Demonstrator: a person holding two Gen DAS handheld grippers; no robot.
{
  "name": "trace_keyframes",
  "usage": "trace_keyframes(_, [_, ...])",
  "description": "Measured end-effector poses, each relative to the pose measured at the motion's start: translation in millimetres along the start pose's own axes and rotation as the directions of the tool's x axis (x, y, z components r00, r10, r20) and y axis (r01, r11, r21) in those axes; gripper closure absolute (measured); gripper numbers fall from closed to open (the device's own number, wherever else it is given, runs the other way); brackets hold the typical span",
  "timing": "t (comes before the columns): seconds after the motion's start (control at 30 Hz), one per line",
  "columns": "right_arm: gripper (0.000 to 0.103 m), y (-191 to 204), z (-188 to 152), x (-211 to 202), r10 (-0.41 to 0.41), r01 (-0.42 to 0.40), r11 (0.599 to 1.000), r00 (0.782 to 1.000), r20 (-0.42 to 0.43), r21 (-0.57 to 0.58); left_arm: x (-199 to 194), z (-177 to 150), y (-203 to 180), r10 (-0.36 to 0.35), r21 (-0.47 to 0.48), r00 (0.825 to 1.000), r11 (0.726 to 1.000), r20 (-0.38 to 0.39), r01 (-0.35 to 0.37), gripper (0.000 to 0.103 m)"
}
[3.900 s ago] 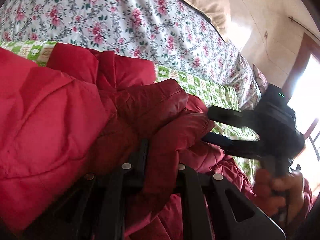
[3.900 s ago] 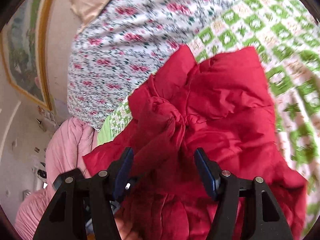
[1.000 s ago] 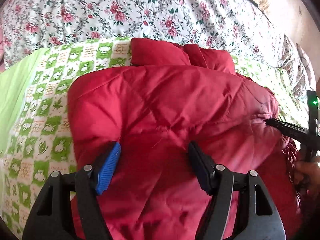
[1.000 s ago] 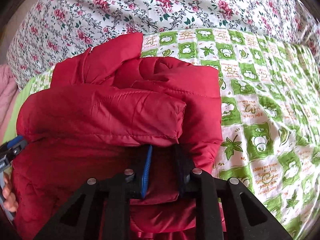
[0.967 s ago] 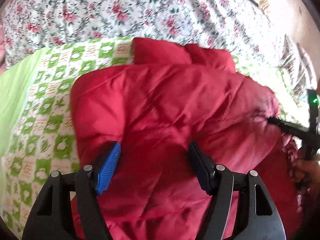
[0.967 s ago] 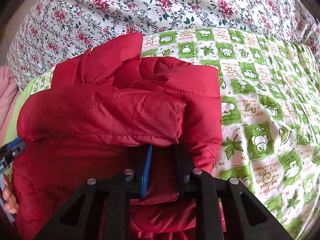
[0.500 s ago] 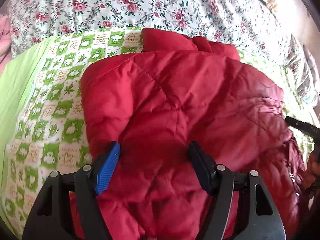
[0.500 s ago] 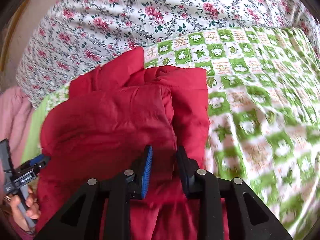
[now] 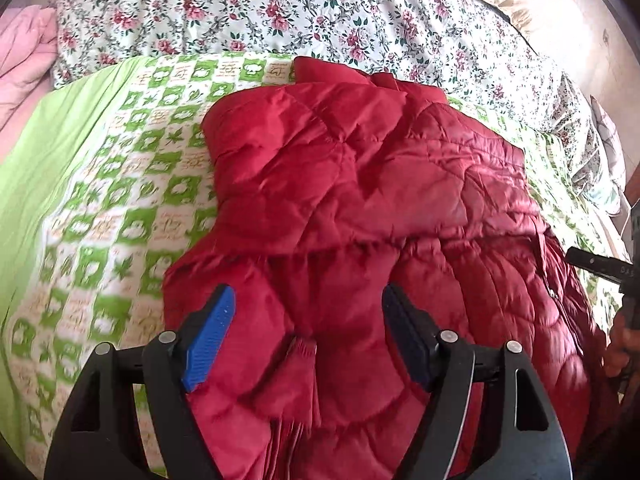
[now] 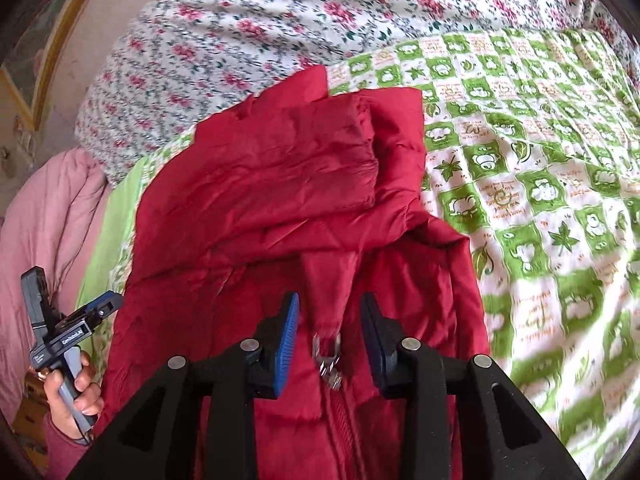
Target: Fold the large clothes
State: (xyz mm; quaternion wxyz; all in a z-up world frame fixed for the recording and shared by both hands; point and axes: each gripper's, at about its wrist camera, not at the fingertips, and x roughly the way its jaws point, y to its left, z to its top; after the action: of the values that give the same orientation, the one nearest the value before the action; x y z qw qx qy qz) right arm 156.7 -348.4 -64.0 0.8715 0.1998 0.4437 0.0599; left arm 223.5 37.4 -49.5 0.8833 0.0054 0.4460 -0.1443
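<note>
A red quilted jacket (image 9: 360,184) lies folded on a green checked blanket (image 9: 120,200), its upper part doubled over the body. My left gripper (image 9: 307,296) hovers over the jacket's near end with its jaws wide and opening. Nothing is pinched, and a ribbed cuff (image 9: 302,350) lies below the gap. In the right wrist view the jacket (image 10: 272,184) shows its folded sleeve on top. My right gripper (image 10: 330,304) is opening too. A red flap and the metal zipper pull (image 10: 328,356) sit between its pads, and the pads do not press on them.
The blanket (image 10: 540,200) lies over a floral bedsheet (image 9: 280,8). A pink quilt (image 10: 48,216) is bunched at the bed's left end. A hand (image 10: 76,396) holds the left gripper (image 10: 76,320) beside the jacket. The right gripper's finger (image 9: 592,268) shows at the right edge.
Both grippers have drawn back from the jacket, so more of it and the blanket shows. The right jaws, pinched on the folded edge before, have let go and spread.
</note>
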Motion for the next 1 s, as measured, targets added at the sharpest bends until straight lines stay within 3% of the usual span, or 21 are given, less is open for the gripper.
trace_keyframes(0.53, [0.061, 1, -35, -37, -0.002, 0.002, 1.0, 1.0, 0.025, -0.001, -31, -46, 19, 0.0, -0.068, 1.0, 0.998, -0.026, -0.002, 0.027])
trace_keyframes(0.7, [0.047, -10, -50, -58, 0.001, -0.003, 0.999, 0.999, 0.051, 0.037, -43, -59, 24, 0.009, -0.073, 1.0, 0.997, -0.022, -0.011, 0.027])
trace_keyframes(0.87, [0.046, -32, -75, -84, -0.046, 0.04, 0.995, 0.997, 0.068, 0.092, -58, -81, 40, 0.029, -0.1, 0.999, 0.994, -0.033, -0.032, 0.027])
trace_keyframes(1.0, [0.043, -49, -95, -95, -0.116, 0.112, 0.987, 0.993, 0.027, 0.118, -67, -100, 52, 0.04, -0.125, 0.998, 0.991, -0.058, -0.047, 0.027])
